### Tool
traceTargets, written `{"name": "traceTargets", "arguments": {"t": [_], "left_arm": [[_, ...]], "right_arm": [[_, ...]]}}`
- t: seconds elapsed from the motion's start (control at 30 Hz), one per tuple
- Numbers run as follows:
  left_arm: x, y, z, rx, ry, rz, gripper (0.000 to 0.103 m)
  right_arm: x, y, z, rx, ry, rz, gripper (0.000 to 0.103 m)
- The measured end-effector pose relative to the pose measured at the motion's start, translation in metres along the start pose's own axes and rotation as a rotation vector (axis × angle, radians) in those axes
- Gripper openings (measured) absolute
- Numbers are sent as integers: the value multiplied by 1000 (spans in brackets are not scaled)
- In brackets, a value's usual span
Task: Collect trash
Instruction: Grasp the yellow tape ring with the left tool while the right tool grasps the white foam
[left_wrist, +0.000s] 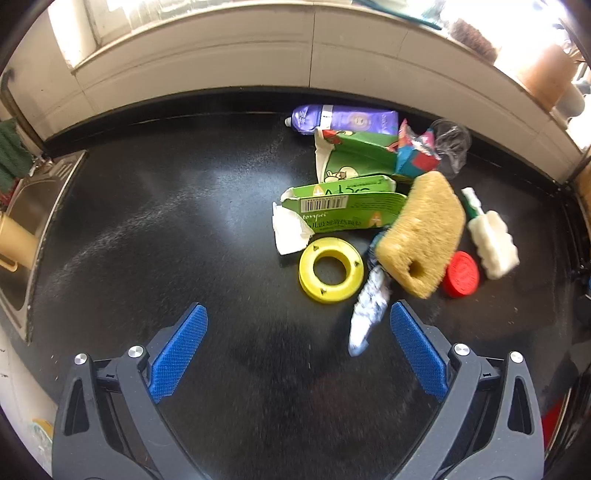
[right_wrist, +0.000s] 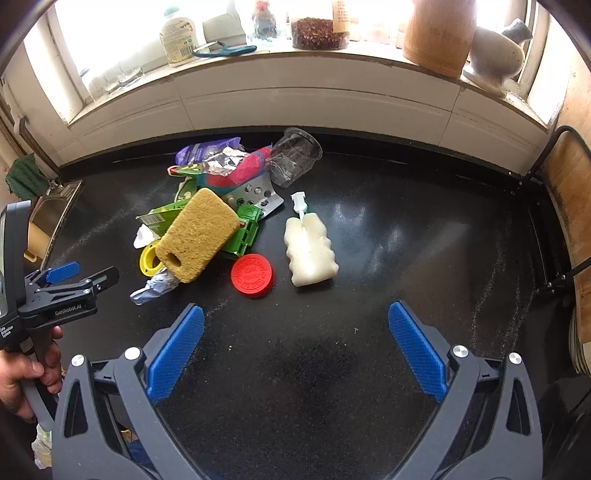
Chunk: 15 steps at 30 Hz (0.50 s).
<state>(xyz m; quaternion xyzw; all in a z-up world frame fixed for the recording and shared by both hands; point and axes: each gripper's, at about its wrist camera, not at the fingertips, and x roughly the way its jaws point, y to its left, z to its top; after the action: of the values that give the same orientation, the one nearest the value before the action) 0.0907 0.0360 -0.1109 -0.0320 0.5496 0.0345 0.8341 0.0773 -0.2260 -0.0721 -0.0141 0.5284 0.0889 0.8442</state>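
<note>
While my jaws are gaping wide on both sides and gripping nothing, I am hovering my left gripper and my right gripper over the black countertop.

Nearest my left gripper, at about one o'clock, a crumpled foil wrapper is lying just inside my right-hand pad. Beyond it at twelve o'clock, a yellow ring is sitting flat, and at one o'clock a tan sponge is leaning across the pile.

From my right gripper, a red lid is resting at eleven o'clock, with a white foam brush head just beside it at twelve. My left gripper is showing at nine o'clock in this view, held by my left hand.

Farther out, a torn green carton is lying under the sponge, a clear plastic cup is tipped on its side, and a purple tube is lying nearest the wall.
</note>
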Motion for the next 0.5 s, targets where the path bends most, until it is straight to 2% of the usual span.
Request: {"name": "traceTargets", "arguments": {"t": [0.2,0.3,0.4,0.5], "left_arm": [[51,-2,10,53,11,20,97],[65,-3,10,68,35,-28,97],[79,-5,11,93,51,-31,97],[92,-1,20,60,63,-61,97]], "right_arm": [[55,-8,13,-16,65,9,97],[75,-9,17,-34,88,17,97],[89,-11,23,-45,103,25,97],[107,-11,29,-65,122,15,97]]}}
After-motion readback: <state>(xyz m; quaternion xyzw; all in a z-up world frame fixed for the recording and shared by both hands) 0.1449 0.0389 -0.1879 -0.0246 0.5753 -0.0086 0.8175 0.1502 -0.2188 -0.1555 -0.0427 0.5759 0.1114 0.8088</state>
